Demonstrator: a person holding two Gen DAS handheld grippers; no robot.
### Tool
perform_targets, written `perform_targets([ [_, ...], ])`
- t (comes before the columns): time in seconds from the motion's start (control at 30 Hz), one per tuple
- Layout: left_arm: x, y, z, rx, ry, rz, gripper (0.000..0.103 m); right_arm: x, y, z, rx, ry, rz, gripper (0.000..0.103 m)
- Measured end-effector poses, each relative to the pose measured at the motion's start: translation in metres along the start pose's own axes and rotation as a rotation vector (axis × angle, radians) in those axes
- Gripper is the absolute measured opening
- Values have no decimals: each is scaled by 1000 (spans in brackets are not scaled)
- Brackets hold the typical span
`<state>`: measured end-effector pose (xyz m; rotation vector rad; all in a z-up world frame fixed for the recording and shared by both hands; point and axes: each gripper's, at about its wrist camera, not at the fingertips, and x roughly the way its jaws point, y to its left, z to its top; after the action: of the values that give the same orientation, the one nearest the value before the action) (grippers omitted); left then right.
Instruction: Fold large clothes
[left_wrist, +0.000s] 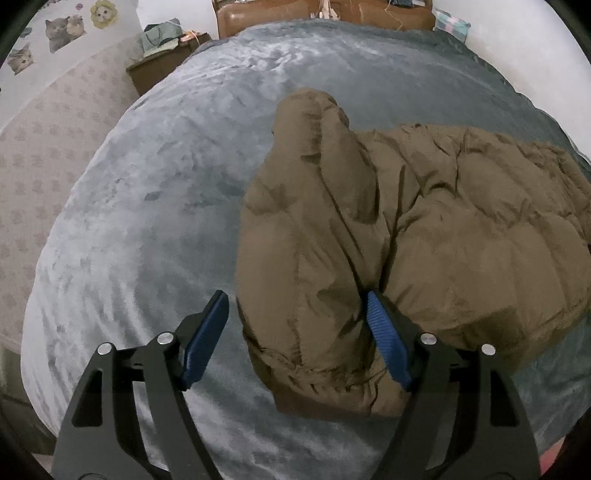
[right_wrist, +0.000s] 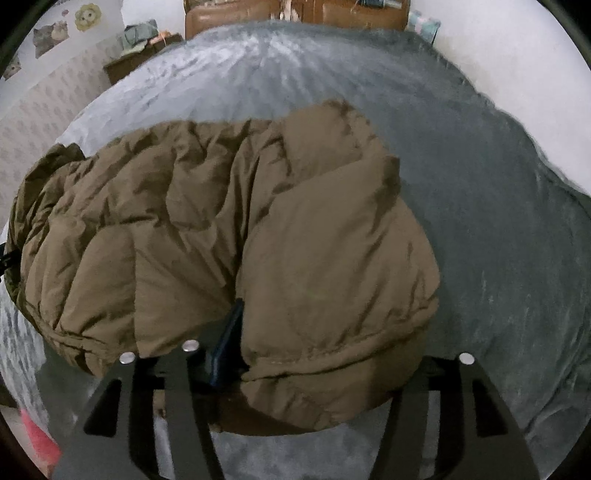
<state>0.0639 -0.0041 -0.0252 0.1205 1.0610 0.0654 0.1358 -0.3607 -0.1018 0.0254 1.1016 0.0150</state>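
Observation:
An olive-brown puffer jacket (left_wrist: 424, 229) lies bunched on the grey bedspread (left_wrist: 147, 221). My left gripper (left_wrist: 295, 299) is open around the left sleeve (left_wrist: 314, 258), which is folded toward me. Its left blue pad (left_wrist: 205, 339) hangs clear over the bedspread, and its right pad (left_wrist: 388, 339) sits in the crease between sleeve and body. In the right wrist view, the jacket (right_wrist: 147, 240) fills the middle. My right gripper (right_wrist: 314, 314) stands with its jaws apart around the right sleeve (right_wrist: 332, 277). One pad (right_wrist: 227, 343) is tucked in the crease; the other fingertip is hidden under fabric.
A brown headboard (left_wrist: 266, 14) stands at the far end of the bed, with a nightstand (left_wrist: 159, 70) piled with cloth at its left. A patterned wall (left_wrist: 44, 147) runs along the left side. Something pink (right_wrist: 37, 439) shows at the lower left edge.

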Motion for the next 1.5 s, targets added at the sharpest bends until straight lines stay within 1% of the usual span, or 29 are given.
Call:
perform_targets([
  [0.07,1,-1,0,6,4,-1,78,5,-3,0,16,41,28,65],
  [0.2,6,-6,2,13,12,-2,82,12,-16,0,59,94,77,74],
  [0.4,2,-4,17,-5,-4,1,89,-1,-30,0,65,82,106,75],
  [0.5,-7,2,21,-23,-26,-12,92,-7,-32,3,55,70,103,75],
  [0.63,-14,5,27,-23,-43,-19,92,-9,-36,7,56,66,84,76],
  [0.7,-14,4,29,-17,-43,-21,92,-12,-37,10,39,45,17,85],
  [0.77,-14,2,27,-14,-40,-25,93,-18,-35,11,7,28,-44,85],
  [0.83,-13,1,25,-14,-38,-29,96,-20,-35,12,-7,24,-60,85],
  [0.9,-11,0,25,-16,-33,-34,96,-18,-31,11,-29,26,-84,85],
  [0.93,-12,1,24,-16,-33,-34,96,-16,-29,10,-52,23,-111,85],
  [1.07,-18,0,16,-16,-51,-20,100,-1,-19,5,-105,12,-224,94],
  [1.1,-22,-1,14,-14,-58,-21,100,4,-18,3,-106,11,-236,95],
  [1.17,-31,-1,9,-11,-81,-28,100,7,-25,-2,-82,13,-231,95],
  [1.23,-42,1,5,-10,-101,-32,100,-1,-25,-4,-33,-19,-226,95],
  [1.27,-46,2,4,-8,-109,-31,100,-3,-23,0,-20,-35,-227,95],
  [1.33,-56,0,0,-6,-126,-30,100,-18,-21,0,17,-87,-214,95],
  [1.4,-64,-4,-2,-7,-140,-44,100,-30,-15,0,47,-135,-177,96],
  [1.47,-72,-10,-5,-11,-157,-64,100,-43,-5,-2,84,-193,-114,96],
  [1.5,-74,-11,-7,-13,-162,-71,100,-45,-2,-4,93,-204,-101,96],
])
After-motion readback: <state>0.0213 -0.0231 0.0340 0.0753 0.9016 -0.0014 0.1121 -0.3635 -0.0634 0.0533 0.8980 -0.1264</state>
